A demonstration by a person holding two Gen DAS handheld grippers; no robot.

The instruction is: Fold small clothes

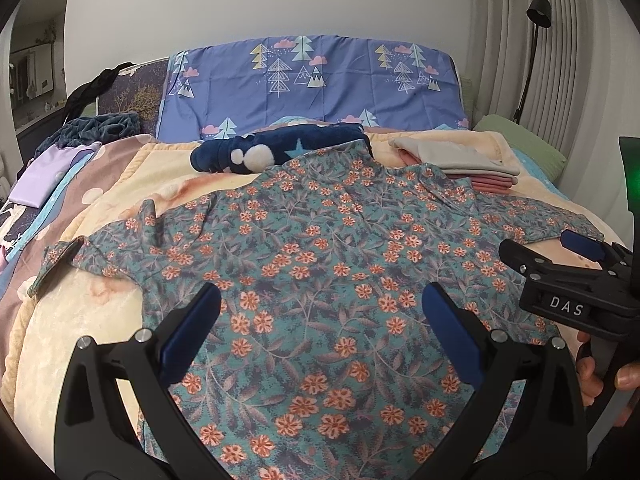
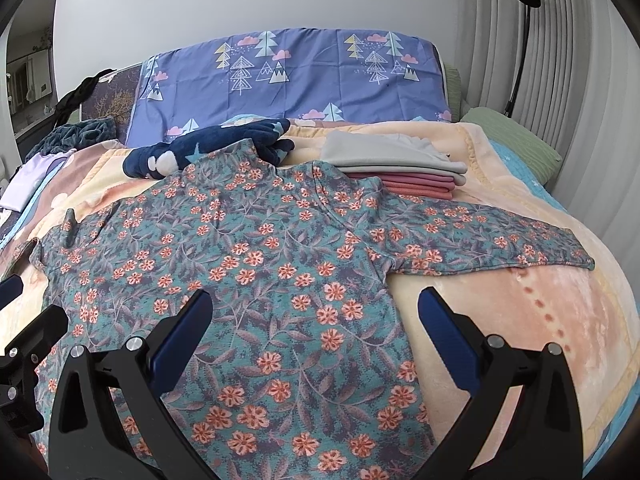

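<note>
A small long-sleeved floral top [image 1: 320, 264], teal with orange flowers, lies spread flat on a peach blanket [image 2: 520, 320] covering a bed. The left claw [image 1: 320, 308] hangs low over the lower half of the top, its two blue-padded fingers spread wide apart and holding nothing, with flowered cloth showing in the gap between them. The right claw [image 2: 314, 312] is likewise wide open and empty; it sits over the top's right side edge, so one finger is above the fabric and the other above bare blanket. Ahead of the right claw and off to its right, one sleeve stretches straight out across the blanket. The other sleeve, ahead and left of the left claw, lies crumpled with its cuff turned. Beyond the top's neck, farthest from both claws, rest a navy plush garment [image 1: 280, 150] and a stack of folded grey and pink clothes [image 2: 400, 168], just beside the collar. A person's hand [image 1: 600, 376] grips the right claw's handle.
</note>
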